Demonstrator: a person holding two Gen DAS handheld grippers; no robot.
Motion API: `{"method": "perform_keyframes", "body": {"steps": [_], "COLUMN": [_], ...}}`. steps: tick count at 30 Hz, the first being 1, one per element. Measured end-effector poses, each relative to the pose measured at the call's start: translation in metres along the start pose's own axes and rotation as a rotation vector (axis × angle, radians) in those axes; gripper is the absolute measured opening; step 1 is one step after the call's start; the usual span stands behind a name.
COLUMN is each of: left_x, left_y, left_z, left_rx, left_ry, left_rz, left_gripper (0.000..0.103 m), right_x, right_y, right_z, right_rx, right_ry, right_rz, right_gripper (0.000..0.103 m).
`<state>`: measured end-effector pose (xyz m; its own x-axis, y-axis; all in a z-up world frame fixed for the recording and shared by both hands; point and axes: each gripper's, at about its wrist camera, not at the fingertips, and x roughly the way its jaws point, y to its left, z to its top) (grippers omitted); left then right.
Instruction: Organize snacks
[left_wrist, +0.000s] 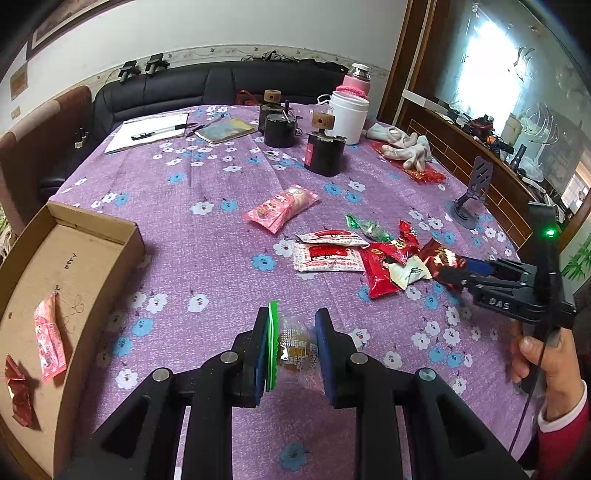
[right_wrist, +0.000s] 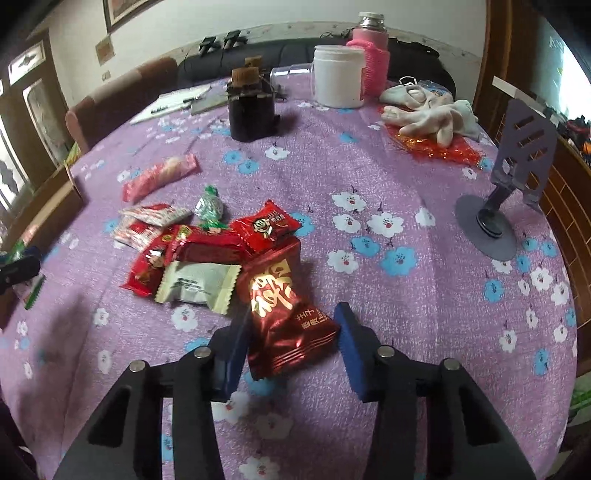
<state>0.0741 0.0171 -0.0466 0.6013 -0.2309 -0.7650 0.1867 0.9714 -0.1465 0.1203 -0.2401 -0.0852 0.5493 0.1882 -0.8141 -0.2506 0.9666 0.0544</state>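
My left gripper (left_wrist: 291, 332) is shut on a clear snack packet with green edges (left_wrist: 291, 350), held above the purple tablecloth. A cardboard box (left_wrist: 74, 280) lies to its left with a pink packet (left_wrist: 50, 339) and a red packet (left_wrist: 18, 391) inside. My right gripper (right_wrist: 293, 321) is open around a dark red snack packet (right_wrist: 284, 314) that lies between its jaws; it also shows in the left wrist view (left_wrist: 454, 269). A pile of red, white and green snacks (right_wrist: 192, 254) lies just left of it. A pink packet (right_wrist: 159, 177) lies farther back.
Black jars (left_wrist: 325, 151), a white container (left_wrist: 349, 116), a pink bottle (right_wrist: 375, 59), white gloves (right_wrist: 432, 114), a grey phone stand (right_wrist: 517, 173) and a notebook with pen (left_wrist: 151, 131) stand at the back of the table. A sofa runs behind.
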Motion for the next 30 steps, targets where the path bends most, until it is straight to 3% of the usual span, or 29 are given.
{"method": "perform_keyframes", "body": {"steps": [3,4,8,24,30], "left_x": [-0.006,-0.009,-0.019,-0.078,-0.107], "left_y": [0.004,0.006,0.017,0.087,0.133], "left_z": [-0.001,-0.001,-0.004,-0.019,-0.032], "left_rx": [0.001,-0.001,-0.016,-0.108,-0.181], "left_ry": [-0.012,-0.017,-0.033,-0.12,-0.149], "left_rz": [0.014,0.018,0.034,0.144,0.226], "left_gripper": [0.024,0.024,0.024,0.024,0.024], "right_x": [-0.017,-0.022,-0.044,-0.061,-0.064], "right_y": [0.003,0.005,0.019,0.101,0.161], "right_z": [-0.002,-0.001,0.003,0.022,0.041], "right_rx": [0.018,0.019,0.008,-0.099,-0.159], "right_ry": [-0.041,-0.051,-0.088,-0.14,-0.167], "right_rz": [0.016,0.023,0.053,0.178,0.297], "right_gripper": [0.034,0.018,0.014,0.009,0.009]}}
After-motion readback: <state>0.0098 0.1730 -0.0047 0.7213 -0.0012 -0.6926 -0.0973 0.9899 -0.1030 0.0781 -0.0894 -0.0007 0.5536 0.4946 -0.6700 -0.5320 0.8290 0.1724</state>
